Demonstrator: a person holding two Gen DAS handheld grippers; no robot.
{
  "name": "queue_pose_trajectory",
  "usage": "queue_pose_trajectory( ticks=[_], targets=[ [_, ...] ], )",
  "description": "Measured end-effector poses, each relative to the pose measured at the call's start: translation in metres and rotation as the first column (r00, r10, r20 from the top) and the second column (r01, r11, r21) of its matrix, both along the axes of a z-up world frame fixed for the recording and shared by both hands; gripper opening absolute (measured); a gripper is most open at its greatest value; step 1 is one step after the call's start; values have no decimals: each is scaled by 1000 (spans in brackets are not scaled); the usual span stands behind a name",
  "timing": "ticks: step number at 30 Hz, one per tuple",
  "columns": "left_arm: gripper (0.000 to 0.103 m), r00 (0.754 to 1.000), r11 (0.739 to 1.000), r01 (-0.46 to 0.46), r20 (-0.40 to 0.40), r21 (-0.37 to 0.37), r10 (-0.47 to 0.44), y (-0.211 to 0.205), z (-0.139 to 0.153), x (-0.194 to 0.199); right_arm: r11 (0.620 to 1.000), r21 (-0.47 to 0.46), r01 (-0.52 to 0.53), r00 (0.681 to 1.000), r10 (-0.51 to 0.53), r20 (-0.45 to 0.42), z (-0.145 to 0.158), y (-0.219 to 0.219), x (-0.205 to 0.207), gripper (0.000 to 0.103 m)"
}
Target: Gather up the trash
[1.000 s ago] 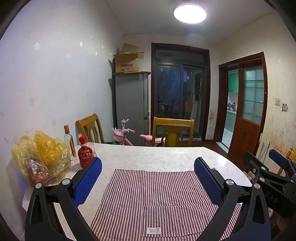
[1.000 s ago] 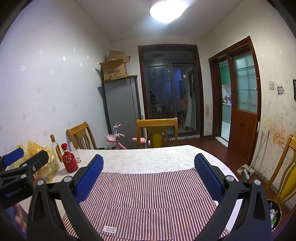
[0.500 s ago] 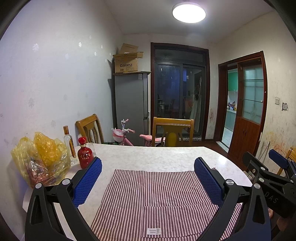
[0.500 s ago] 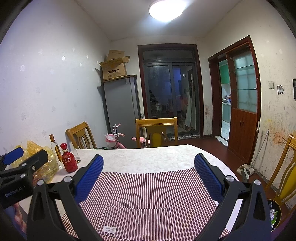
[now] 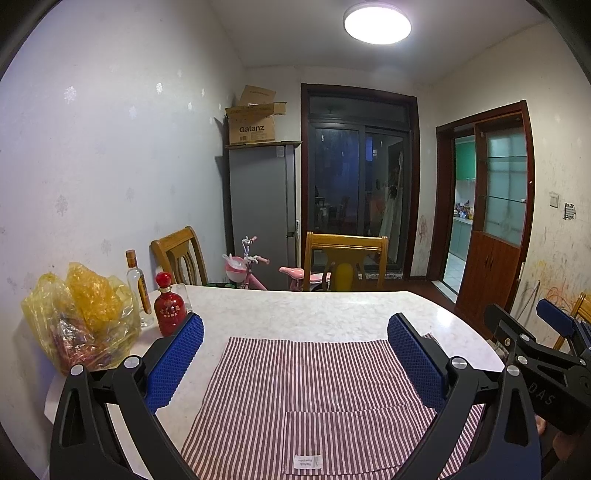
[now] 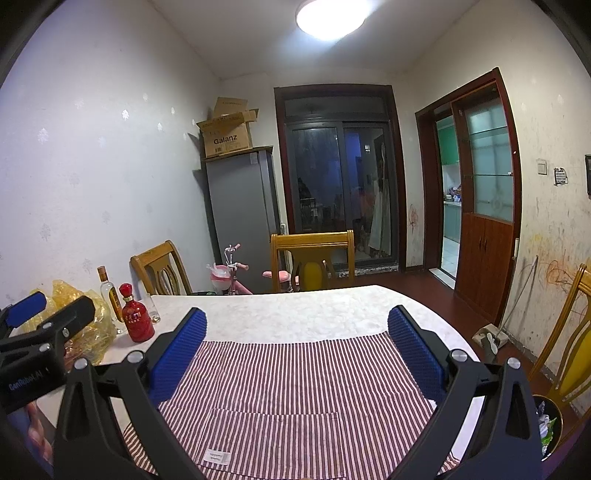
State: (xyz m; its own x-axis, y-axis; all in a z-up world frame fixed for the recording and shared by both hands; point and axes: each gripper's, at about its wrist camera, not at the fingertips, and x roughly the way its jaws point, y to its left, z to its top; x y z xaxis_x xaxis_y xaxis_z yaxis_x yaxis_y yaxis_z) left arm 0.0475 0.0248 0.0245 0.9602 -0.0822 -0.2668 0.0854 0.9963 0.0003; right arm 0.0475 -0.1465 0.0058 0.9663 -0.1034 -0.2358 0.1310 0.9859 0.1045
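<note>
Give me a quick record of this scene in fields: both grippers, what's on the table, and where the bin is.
left gripper: open, empty, above the striped cloth
right gripper: open, empty, above the same cloth
table: cloth at the near edge
far left corner: yellow plastic bag, red bottle, clear bottle
bin: on the floor, right of the table, scraps inside

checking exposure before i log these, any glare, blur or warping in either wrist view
Left wrist view: the ceiling light is blown out white, edges bend with fisheye, and the striped cloth stays sharp. Right wrist view: the same lamp clips at the top, the dark corners vignette, and the glass door reads dark and murky.
</note>
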Motion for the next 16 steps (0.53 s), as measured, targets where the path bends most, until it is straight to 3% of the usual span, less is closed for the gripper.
queue_pose_trajectory(
  ticks=[3,16],
  targets=[
    [97,1000,1000,-10,24,2,10,0,1,1,1000,1,1,1000,-1,-3,-1,0,2,98],
    [97,999,999,-42,-3,13,42,1,2,15,1000,4,-2,1000,2,-10,-3,-2,3,98]
  ],
)
